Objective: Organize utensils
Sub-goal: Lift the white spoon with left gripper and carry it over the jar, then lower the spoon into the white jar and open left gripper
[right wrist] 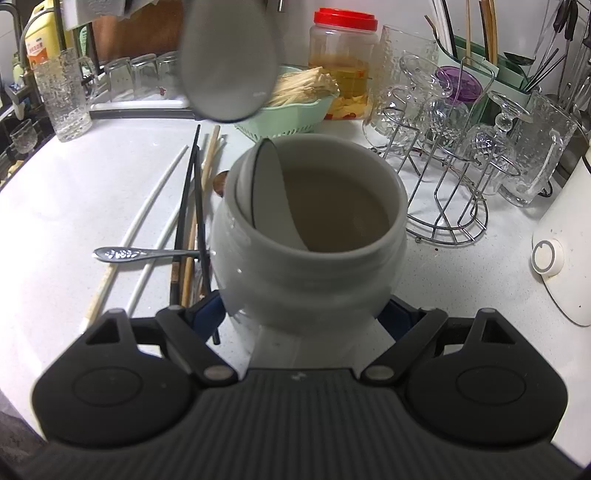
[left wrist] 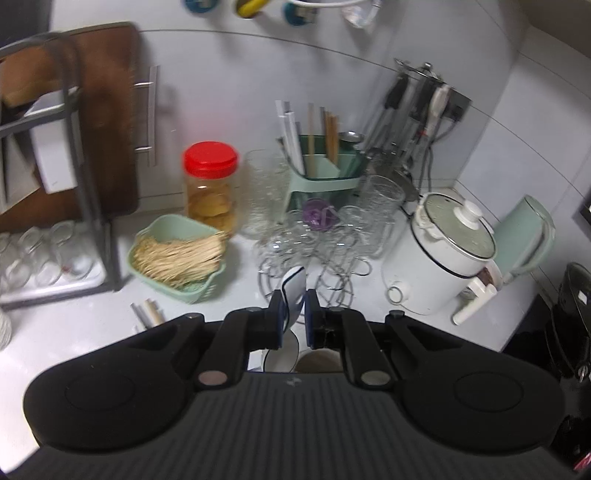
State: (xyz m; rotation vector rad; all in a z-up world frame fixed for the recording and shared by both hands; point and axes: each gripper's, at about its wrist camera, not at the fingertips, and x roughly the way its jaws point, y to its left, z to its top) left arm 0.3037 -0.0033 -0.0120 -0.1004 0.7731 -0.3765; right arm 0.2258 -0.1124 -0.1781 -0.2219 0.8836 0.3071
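My left gripper [left wrist: 294, 295] is pinching a white spoon [left wrist: 293, 290] at frame centre. My right gripper [right wrist: 303, 314] is clamping the grey jar [right wrist: 310, 236] at centre, another spoon [right wrist: 273, 192] inside it.

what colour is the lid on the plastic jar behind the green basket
Red. The lid shows best in the right wrist view, on the clear plastic jar.

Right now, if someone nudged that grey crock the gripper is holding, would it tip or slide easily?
Probably not easily. The grey crock looks thick-walled and squat with a bulging belly, so likely heavy and steady. Its glazed sides shine, so it could slide on the smooth white counter and slip between the right gripper pads. Being ceramic, it would likely chip if knocked.
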